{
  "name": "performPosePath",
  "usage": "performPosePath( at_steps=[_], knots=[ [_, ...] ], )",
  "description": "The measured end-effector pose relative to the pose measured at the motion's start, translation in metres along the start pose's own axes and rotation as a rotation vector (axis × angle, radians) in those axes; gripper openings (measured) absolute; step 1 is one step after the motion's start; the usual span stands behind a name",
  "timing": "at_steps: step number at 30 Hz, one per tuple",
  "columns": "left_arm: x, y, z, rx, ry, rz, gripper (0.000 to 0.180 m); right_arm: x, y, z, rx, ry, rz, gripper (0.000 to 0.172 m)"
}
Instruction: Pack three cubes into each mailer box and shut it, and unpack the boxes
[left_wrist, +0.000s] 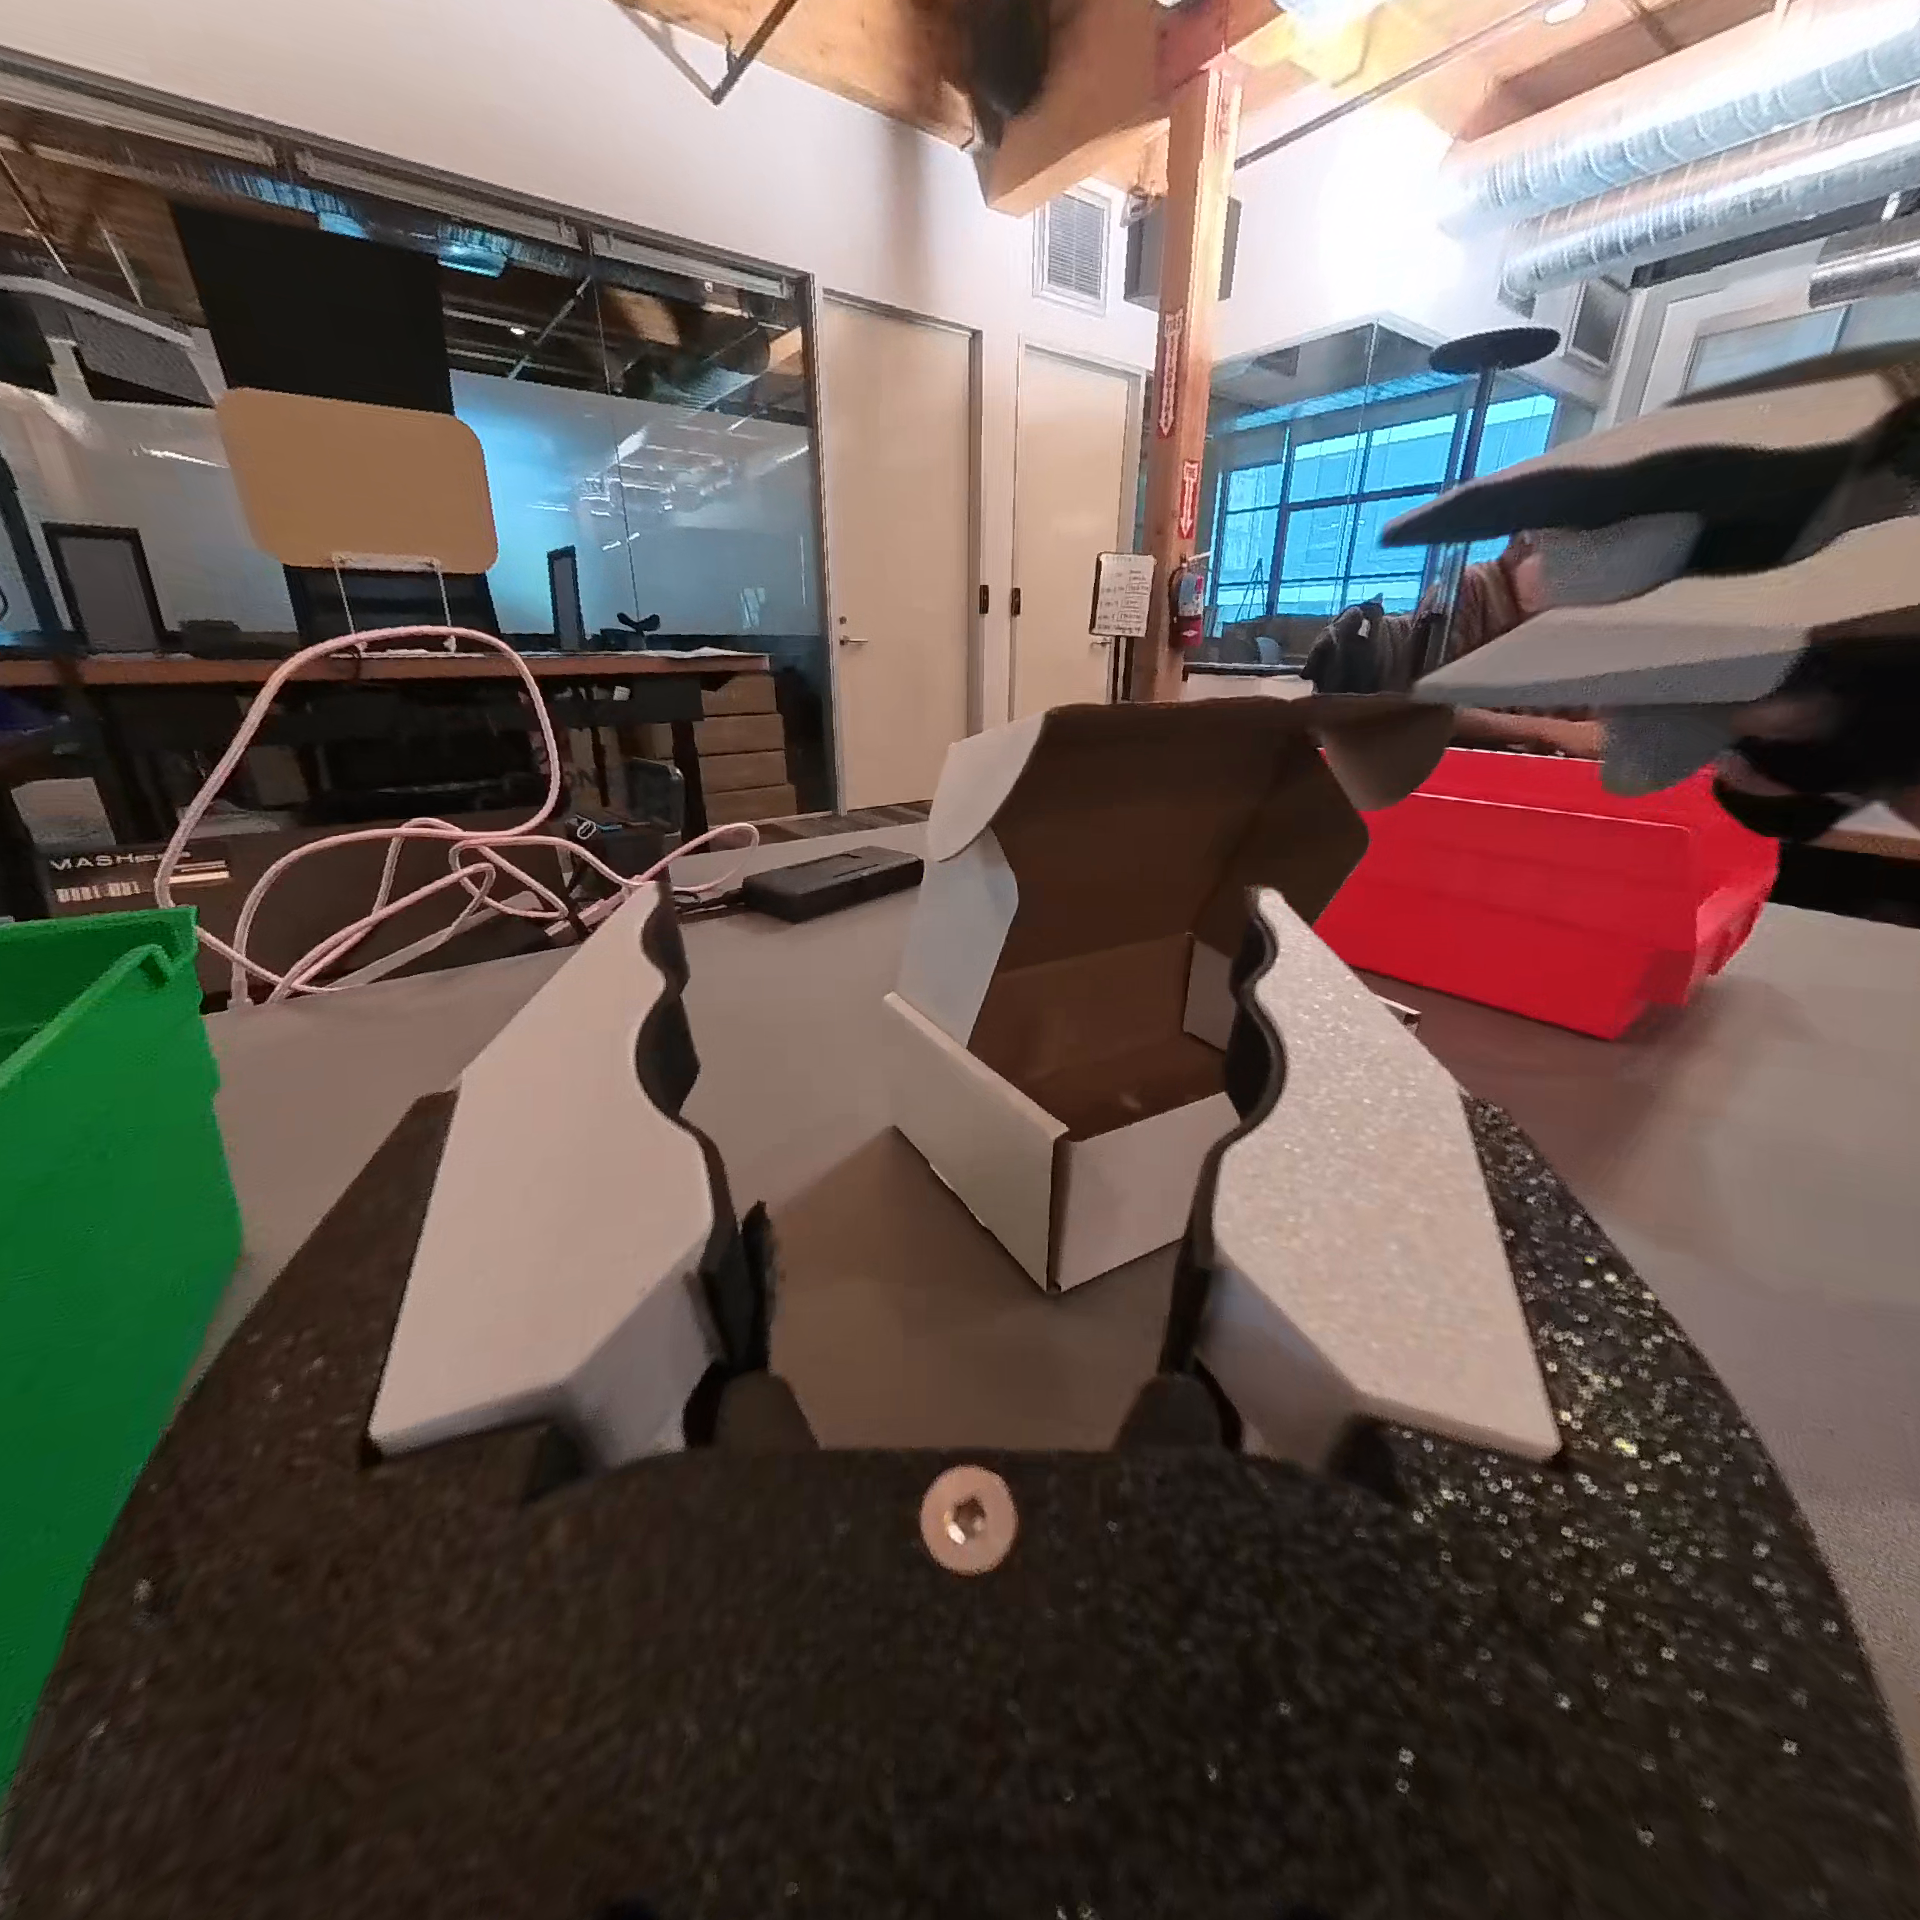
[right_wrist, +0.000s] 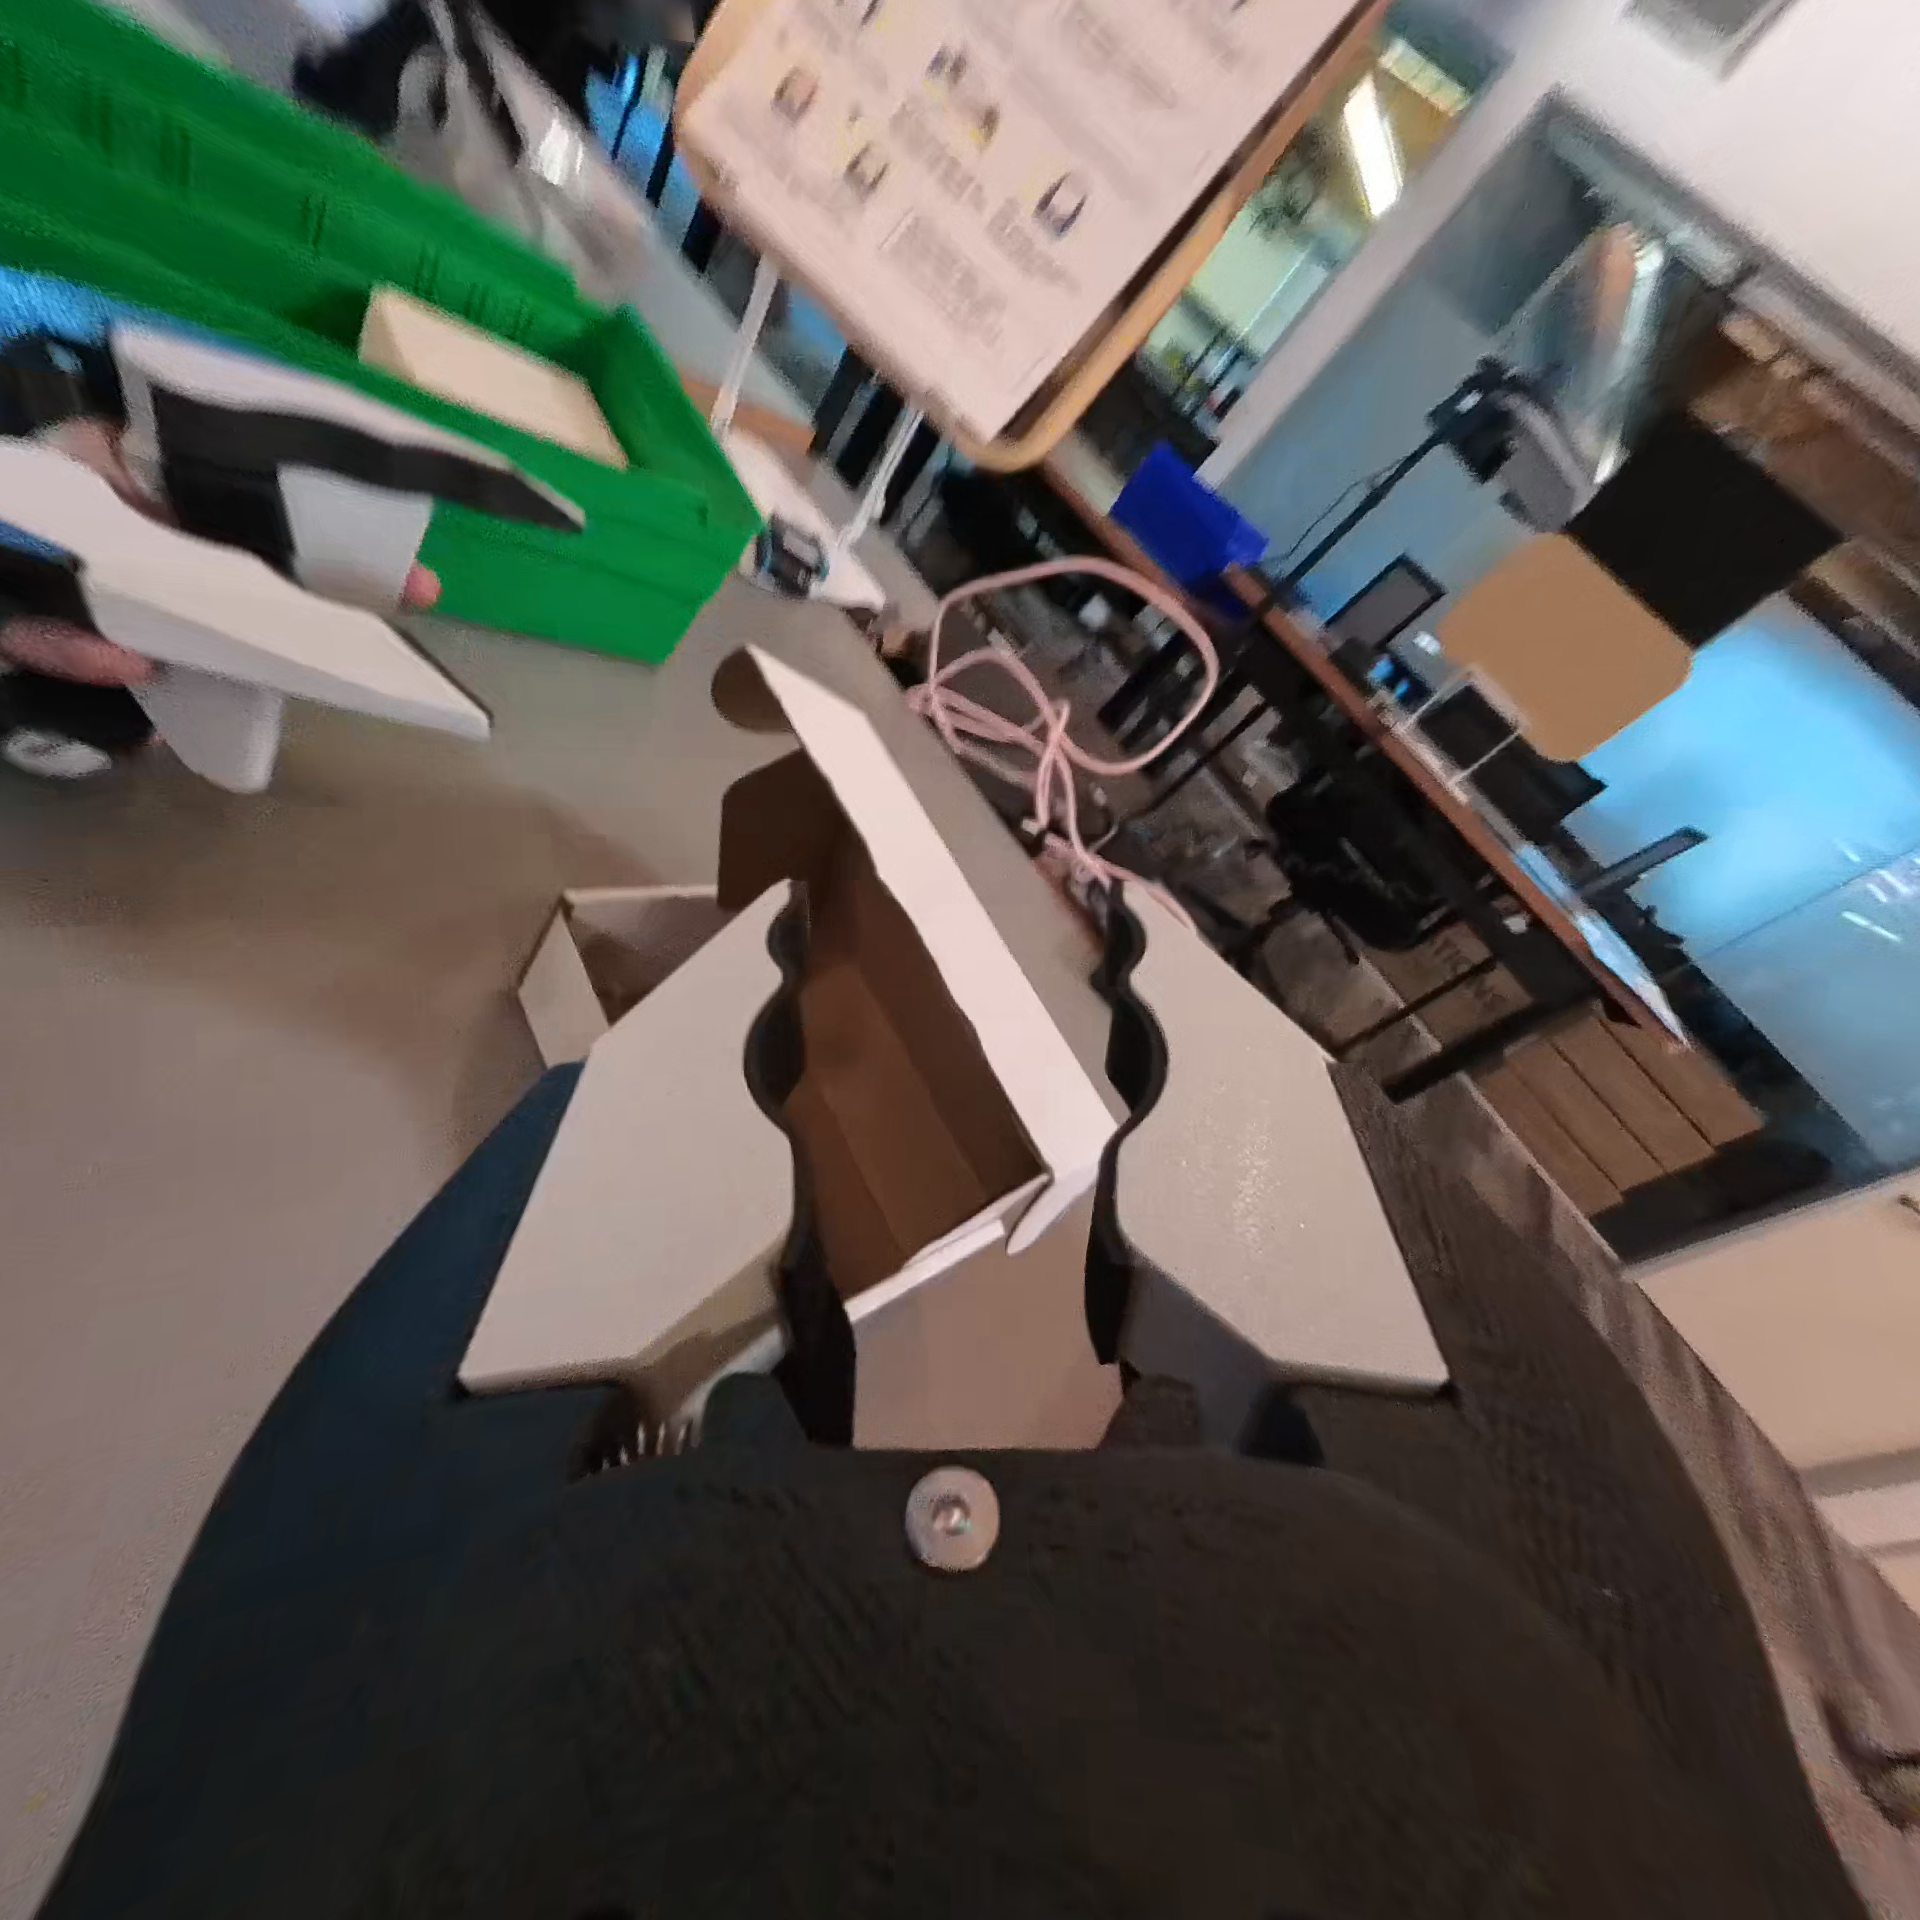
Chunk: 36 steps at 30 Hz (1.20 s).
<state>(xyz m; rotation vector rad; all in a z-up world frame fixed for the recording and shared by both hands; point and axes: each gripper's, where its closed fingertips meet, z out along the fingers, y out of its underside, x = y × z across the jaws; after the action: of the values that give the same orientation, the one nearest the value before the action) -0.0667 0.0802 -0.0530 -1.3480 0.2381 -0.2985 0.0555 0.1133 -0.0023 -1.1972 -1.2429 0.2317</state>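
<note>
My left gripper has jaws wide before the open mailer box mid-counter; right gripper jaws straddle its raised lid, not pinching.

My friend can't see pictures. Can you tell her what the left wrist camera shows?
A small white cardboard box stands open and looks empty on a grey table, its lid up, just beyond the left gripper's wide-open fingers. A green bin is at left, a red bin behind, and the right gripper hovers near the lid.
</note>
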Motion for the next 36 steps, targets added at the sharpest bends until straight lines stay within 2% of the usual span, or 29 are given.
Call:
performPosePath(
  at_steps=[3,4,5,8,11,13,22,31,36],
  knots=[
    [0.0,0.0,0.0,0.0,0.001,-0.005,0.103,0.0,0.023,0.023,-0.206,0.011,-0.144,0.048],
    [0.0,-0.001,0.0,0.002,0.002,-0.008,0.103,0.001,0.032,0.028,-0.268,0.029,-0.202,0.04],
    [0.0,-0.002,-0.001,0.006,0.001,-0.012,0.103,-0.002,0.039,0.03,-0.315,0.03,-0.25,0.022],
    [-0.001,-0.004,-0.001,0.019,0.003,-0.025,0.102,-0.014,0.045,0.031,-0.32,0.021,-0.316,0.014],
    [0.004,-0.004,-0.001,0.013,0.044,-0.06,0.106,-0.028,0.05,0.027,-0.305,-0.045,-0.272,0.003],
    [0.011,-0.002,-0.001,-0.011,0.094,-0.076,0.107,-0.034,0.056,0.025,-0.308,-0.081,-0.274,0.003],
    [0.019,0.001,0.001,-0.025,0.124,-0.064,0.106,-0.067,0.092,0.022,-0.362,-0.24,-0.305,0.003],
    [0.01,-0.006,-0.001,0.016,0.111,-0.139,0.105,-0.07,0.098,0.021,-0.329,-0.259,-0.26,0.007],
    [0.017,-0.002,0.001,-0.006,0.149,-0.114,0.112,-0.068,0.1,0.017,-0.305,-0.286,-0.28,0.007]
  ],
)
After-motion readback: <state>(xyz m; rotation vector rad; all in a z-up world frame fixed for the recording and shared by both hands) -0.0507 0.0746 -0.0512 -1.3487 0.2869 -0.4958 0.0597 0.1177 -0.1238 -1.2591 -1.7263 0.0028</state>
